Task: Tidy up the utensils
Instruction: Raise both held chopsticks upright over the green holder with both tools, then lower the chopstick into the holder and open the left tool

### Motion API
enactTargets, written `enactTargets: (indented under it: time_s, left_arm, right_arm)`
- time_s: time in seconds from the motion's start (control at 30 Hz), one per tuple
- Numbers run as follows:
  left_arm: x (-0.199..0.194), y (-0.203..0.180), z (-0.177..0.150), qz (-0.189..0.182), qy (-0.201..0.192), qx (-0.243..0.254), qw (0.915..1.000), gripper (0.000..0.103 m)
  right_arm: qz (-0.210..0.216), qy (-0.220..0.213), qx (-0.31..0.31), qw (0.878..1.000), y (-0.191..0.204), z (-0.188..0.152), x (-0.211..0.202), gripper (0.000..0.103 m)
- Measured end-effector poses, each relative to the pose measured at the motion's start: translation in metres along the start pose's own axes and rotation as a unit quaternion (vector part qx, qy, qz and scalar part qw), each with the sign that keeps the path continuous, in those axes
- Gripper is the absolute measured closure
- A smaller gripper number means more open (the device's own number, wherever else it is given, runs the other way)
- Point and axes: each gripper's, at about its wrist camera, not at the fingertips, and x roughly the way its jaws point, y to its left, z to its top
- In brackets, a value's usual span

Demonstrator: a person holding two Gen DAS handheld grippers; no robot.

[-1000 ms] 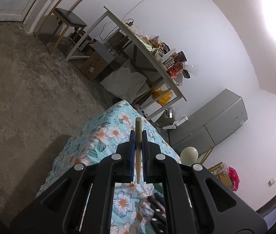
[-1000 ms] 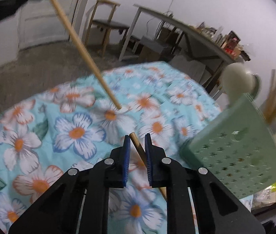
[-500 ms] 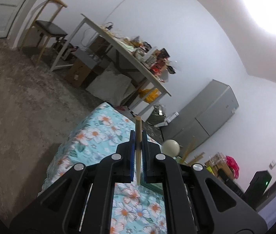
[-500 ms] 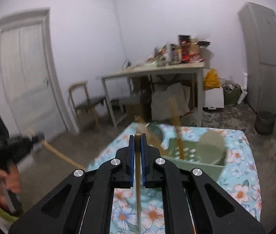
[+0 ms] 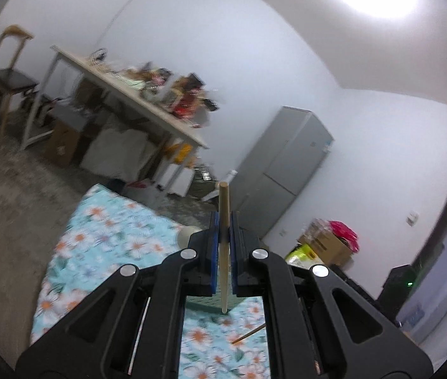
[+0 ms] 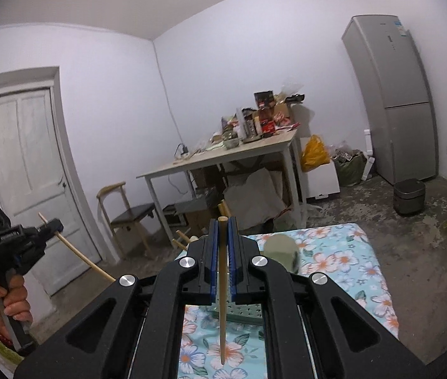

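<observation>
The right claw [image 6: 222,246] is pinching one chopstick [image 6: 222,300], hiding most of the green perforated holder [image 6: 245,311] on the floral counter [image 6: 343,262]. The left claw [image 5: 223,237] is gripping a second chopstick [image 5: 224,252] and blocking the holder, clearer a second ago; a third chopstick [image 5: 248,334] is lying beneath, partly hidden.

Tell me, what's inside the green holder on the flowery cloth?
In the right wrist view, chopstick tops poke up from the green holder. The right gripper with its chopstick covers most of it, so the rest inside is hidden.
</observation>
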Motion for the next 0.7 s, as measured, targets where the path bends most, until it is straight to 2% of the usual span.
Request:
enactTargets:
  time_s: [0.3,0.47,0.7]
  left_arm:
    - [0.049,-0.071,0.020,-0.058,-0.017,0.070,0.9957,0.098]
    - [0.091,-0.099,0.023,-0.053,-0.025,0.115,0.9917,0.098]
    - [0.147,-0.116,0.013,-0.018,-0.026,0.172,0.9846,0.098]
  right_arm:
    - [0.006,-0.010,0.028,1.000,-0.025,-0.002,-0.012,0.097]
    - [0.006,-0.011,0.035,0.999,-0.035,0.000,-0.009,0.097]
    - [0.012,-0.005,0.035,0.999,-0.044,0.000,0.004,0.097]
